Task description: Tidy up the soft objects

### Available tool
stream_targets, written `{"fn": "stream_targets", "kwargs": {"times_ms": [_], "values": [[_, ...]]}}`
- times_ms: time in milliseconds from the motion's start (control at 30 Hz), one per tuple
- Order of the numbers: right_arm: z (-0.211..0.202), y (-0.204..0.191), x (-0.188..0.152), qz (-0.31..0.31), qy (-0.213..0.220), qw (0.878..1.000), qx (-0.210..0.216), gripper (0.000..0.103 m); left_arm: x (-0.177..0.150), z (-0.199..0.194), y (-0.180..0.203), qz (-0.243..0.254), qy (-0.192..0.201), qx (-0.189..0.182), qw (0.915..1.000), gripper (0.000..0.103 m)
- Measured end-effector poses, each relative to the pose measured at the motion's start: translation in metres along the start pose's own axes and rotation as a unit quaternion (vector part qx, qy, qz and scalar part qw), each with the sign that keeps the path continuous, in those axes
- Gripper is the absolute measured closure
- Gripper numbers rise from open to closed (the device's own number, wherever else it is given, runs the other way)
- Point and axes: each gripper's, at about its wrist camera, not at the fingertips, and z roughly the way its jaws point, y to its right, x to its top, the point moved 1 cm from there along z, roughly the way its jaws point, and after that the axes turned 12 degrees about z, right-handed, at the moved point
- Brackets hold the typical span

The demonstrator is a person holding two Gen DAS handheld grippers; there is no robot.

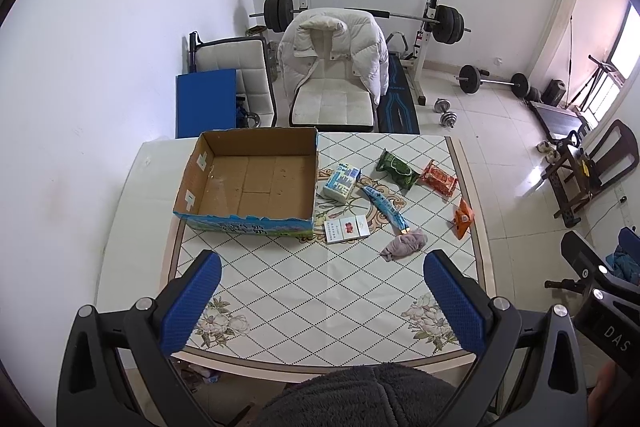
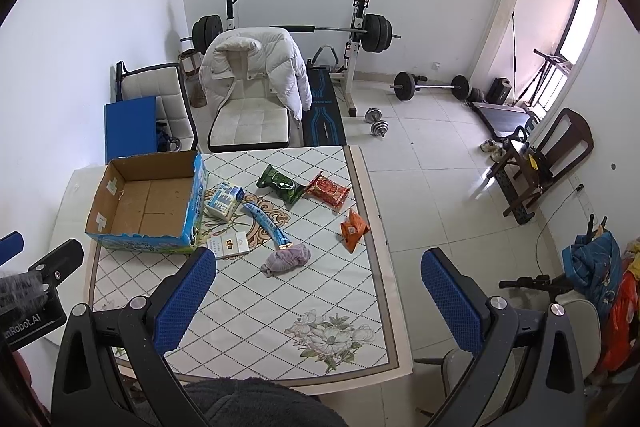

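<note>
Both the left gripper [image 1: 322, 291] and right gripper [image 2: 318, 291] hover wide open and empty above the table [image 1: 332, 307], seemingly poised to move scattered packets into the cardboard box [image 1: 248, 179].

1. A white padded chair [image 1: 332, 103] stands at the far edge of the table, with a white puffer jacket [image 1: 334, 45] draped over its back.
2. Left of it, a second white chair [image 1: 240, 67] has a blue board [image 1: 206, 103] leaning against it.
3. Against the far wall, a loaded barbell [image 1: 362, 15] rests on a rack.
4. On the tiled floor to the right lie another barbell [image 1: 494, 82] and 2 chrome dumbbells [image 1: 446, 111].
5. A dark wooden chair [image 2: 548, 163] stands far right.
</note>
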Motion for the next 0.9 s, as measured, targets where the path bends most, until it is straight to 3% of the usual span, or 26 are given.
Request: {"fn": "stream_targets", "kwargs": {"times_ms": [900], "values": [[-0.022, -0.002, -0.001, 0.004, 0.011, 1.000, -0.009, 0.000, -0.010, -0.008, 0.006, 0.003, 0.008, 0.006, 0.9999, 0.000]]}}
